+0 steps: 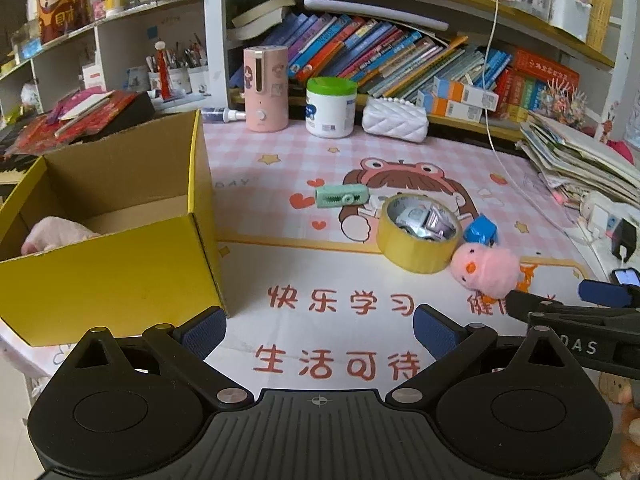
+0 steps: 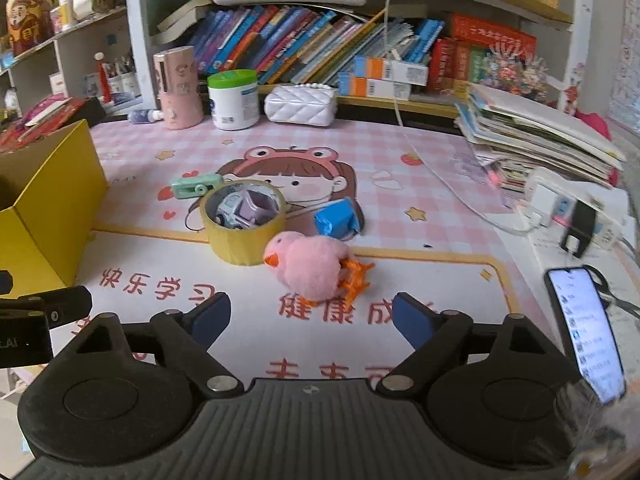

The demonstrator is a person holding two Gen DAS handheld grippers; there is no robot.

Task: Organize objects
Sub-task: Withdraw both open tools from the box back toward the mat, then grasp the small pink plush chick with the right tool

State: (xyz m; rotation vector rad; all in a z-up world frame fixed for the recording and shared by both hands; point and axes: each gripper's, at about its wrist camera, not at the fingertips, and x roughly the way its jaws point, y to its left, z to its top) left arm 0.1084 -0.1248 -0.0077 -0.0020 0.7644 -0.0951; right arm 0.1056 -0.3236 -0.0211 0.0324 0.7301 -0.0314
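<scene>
Pink plush chick (image 2: pixel 316 264) with orange feet lies on the cartoon-printed pink desk mat (image 2: pixel 420 160), touching the near right side of a yellow tape roll (image 2: pixel 244 232) that holds a small toy car (image 2: pixel 240 212). Right gripper (image 2: pixel 312 320) stands spread and empty just near of the chick. Left gripper (image 1: pixel 320 330), also spread and empty, hangs beside the open yellow cardboard box (image 1: pixel 120 268) at left.

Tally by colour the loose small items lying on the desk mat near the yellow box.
Pink: 1, plush chick
Yellow: 1, tape roll
Blue: 1, blue toy
Green: 1, green clip
White/purple: 1, toy car inside the tape roll
Total: 5
</scene>
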